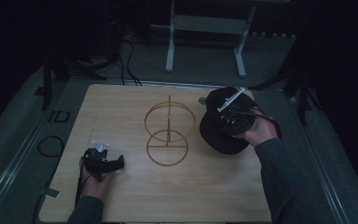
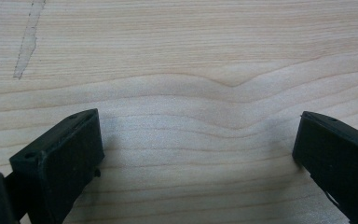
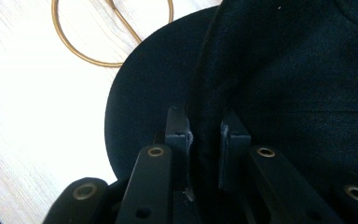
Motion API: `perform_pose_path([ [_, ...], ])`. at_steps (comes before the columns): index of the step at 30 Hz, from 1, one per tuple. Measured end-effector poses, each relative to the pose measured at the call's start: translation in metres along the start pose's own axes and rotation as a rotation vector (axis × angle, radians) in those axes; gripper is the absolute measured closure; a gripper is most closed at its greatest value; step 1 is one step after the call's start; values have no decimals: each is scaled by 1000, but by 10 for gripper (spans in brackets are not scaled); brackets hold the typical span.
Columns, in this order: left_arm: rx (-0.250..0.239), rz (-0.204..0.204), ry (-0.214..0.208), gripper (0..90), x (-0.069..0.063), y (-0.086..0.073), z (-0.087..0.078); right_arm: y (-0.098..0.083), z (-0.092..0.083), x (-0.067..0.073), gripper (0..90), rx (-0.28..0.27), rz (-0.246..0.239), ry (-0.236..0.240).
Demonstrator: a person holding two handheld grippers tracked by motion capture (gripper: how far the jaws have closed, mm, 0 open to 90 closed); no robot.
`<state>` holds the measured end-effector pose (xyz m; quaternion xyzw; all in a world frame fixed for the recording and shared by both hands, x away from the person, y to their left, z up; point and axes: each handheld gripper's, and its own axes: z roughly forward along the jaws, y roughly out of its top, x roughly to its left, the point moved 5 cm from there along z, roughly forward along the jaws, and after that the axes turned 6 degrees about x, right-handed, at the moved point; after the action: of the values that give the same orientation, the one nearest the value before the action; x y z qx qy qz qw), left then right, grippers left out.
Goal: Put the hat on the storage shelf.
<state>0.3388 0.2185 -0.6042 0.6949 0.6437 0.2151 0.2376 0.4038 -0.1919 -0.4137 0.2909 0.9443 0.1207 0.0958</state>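
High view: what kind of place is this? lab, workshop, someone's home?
Probably a lab or recording rig, not a home. A bare wooden tabletop sits in a dark room, cables trail across the grey floor, and a white metal stand frame sits behind. Staged props: a gold wire stand and black cap.

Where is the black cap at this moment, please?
The black cap lies on the right part of the wooden table in the high view, just right of the gold wire stand, and the right gripper pinches it.
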Motion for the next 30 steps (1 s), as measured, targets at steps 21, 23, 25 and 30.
perform_pose_path([
  [21, -1, -1, -2, 12, 0, 0, 0, 1, -23, 1, 782, -24, -17, -16],
  [23, -1, -1, -2, 12, 0, 0, 0, 1, -24, 1, 782, -27, -16, -15],
  [25, -1, -1, -2, 12, 0, 0, 0, 2, -26, 1, 782, -30, -15, -13],
  [30, -1, -1, -2, 12, 0, 0, 0, 3, -32, 1, 782, -31, -20, -14],
])
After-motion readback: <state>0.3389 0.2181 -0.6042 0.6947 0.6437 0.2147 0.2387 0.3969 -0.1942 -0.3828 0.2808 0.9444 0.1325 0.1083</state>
